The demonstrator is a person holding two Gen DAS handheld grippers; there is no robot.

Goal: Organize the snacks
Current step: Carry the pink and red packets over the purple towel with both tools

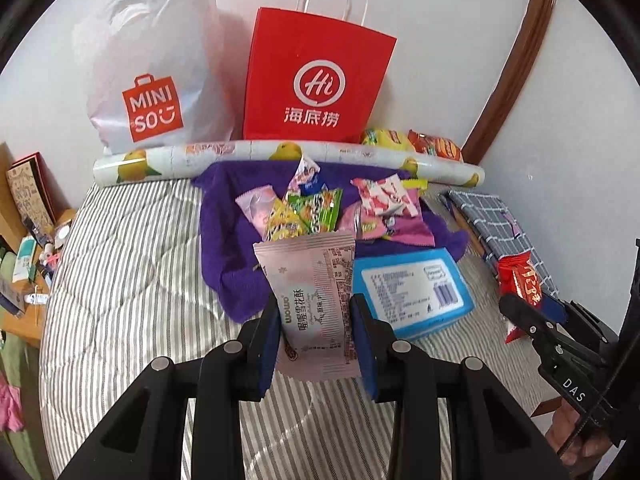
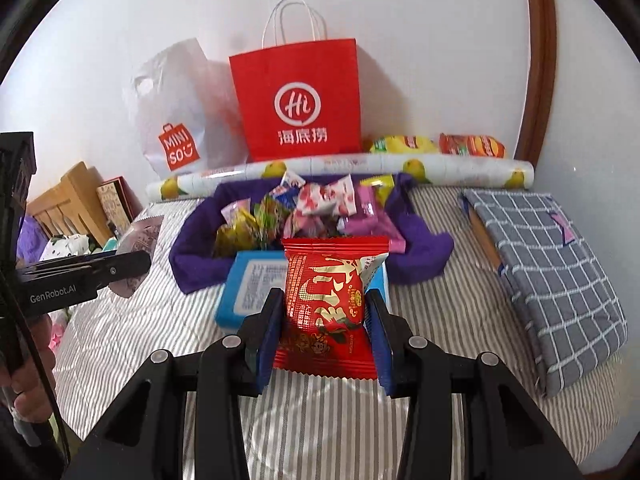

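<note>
My left gripper (image 1: 315, 316) is shut on a pale pink snack packet (image 1: 310, 280), held above the striped bed. My right gripper (image 2: 326, 310) is shut on a red snack packet (image 2: 326, 296) with gold lettering; the same red snack packet (image 1: 519, 284) shows at the right of the left wrist view. A heap of small snack packets (image 1: 320, 210) lies on a purple cloth (image 1: 228, 248) beyond both grippers. Against the wall stand a red paper bag (image 1: 316, 80) and a white plastic bag (image 1: 156, 76). The left gripper's pink packet (image 2: 138, 248) appears at the left edge of the right wrist view.
A blue box (image 1: 416, 292) lies just past the left gripper. A fruit-printed roll (image 1: 240, 152) lies across the bed below the bags. A checked grey cloth (image 2: 552, 264) covers something flat at right. Yellow and red packets (image 2: 436, 146) sit by the wall. A wooden bed frame (image 2: 76, 196) stands left.
</note>
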